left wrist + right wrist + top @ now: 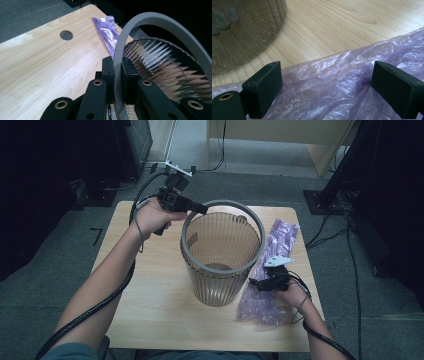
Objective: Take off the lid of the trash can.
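Clamping the grey rim [119, 50] of the ribbed translucent bin [220, 265], the left gripper [204, 209] is sitting at the bin's far-left edge – one jaw outside the wall, one jaw inside, pads pressing the ring between them in the left gripper view. The person's left hand [152, 217] is wrapping the gripper's handle just left of the bin, a black cable [100, 305] trailing back along the forearm.

The bin is standing upright on the wooden table [150, 285], roughly at its middle, mouth open upward and nothing visible inside. The ribbed wall [160, 65] is showing just past the rim in the left gripper view.

Lying flat on the table just right of the bin is a purple plastic bag [272, 270], stretching from beside the bin's far rim down toward the near table edge. The bag's far end [107, 30] is showing behind the rim in the left gripper view, near a round hole [66, 35] in the tabletop.

The right gripper [257, 282] is hovering low over the bag, just right of the bin's base – jaws standing wide apart, crinkled plastic [324, 85] beneath and between them, pads not pinching it. The right hand [292, 295] is holding it near the table's near-right side. The bin's base [242, 37] is showing just beyond the bag in the right gripper view.
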Tool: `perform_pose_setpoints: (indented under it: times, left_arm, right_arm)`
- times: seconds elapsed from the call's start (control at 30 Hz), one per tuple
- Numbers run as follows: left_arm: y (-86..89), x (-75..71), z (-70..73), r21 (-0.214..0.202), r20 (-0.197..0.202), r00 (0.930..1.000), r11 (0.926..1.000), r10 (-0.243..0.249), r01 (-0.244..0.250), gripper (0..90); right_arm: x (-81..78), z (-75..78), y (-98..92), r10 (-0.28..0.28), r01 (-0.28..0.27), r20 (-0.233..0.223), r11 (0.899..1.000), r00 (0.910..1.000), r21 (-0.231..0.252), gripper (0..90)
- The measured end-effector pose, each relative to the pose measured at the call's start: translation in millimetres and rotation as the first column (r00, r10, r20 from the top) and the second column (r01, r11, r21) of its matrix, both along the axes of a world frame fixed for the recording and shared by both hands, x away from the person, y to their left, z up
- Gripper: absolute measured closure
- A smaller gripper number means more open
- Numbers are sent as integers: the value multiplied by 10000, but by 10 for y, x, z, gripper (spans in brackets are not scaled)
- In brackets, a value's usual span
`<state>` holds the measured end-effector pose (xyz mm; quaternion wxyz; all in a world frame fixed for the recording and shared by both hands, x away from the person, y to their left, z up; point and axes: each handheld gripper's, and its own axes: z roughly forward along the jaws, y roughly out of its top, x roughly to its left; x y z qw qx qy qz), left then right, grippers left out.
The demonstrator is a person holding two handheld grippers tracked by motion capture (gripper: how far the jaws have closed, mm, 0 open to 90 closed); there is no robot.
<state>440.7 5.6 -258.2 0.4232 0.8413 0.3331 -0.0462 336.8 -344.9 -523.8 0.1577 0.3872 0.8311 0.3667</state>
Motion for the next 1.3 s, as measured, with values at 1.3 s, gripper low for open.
perform_pose_setpoints:
  times: [1.3]
  left_arm:
    - [724, 17, 105, -239, -683, 9933, 9952, 935, -953, 829]
  right_arm:
    - [2, 0, 5, 12, -12, -24, 10000, 10000, -2, 90]
